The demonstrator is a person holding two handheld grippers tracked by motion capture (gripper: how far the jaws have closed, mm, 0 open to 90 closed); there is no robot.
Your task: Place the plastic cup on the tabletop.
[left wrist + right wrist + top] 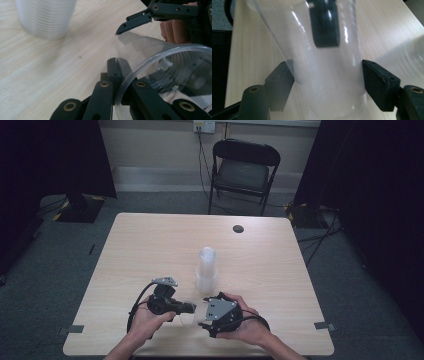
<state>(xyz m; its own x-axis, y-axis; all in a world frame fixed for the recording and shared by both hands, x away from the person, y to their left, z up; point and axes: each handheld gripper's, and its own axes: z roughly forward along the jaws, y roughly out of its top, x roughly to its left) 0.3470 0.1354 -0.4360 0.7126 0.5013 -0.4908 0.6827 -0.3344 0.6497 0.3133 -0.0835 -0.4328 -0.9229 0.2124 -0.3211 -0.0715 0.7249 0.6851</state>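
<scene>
A clear plastic cup point(187, 318) lies on its side between my two grippers, low over the near part of the table point(150, 245). My left gripper point(193, 308) is shut on the cup's rim point(140, 67), one jaw inside the mouth and one outside. My right gripper point(327, 80) faces it, and its pads point(374, 77) touch both sides of the cup's point(324, 62) narrow bottom end. One right fingertip point(130, 25) rests against the cup's wall in the left gripper view. A hand holds each gripper.
A tall stack of clear cups point(206, 270) stands upright in the middle of the table, just beyond the grippers point(46, 17). A small black round cap point(238, 228) sits near the far edge. A folding chair point(245, 167) stands behind the table.
</scene>
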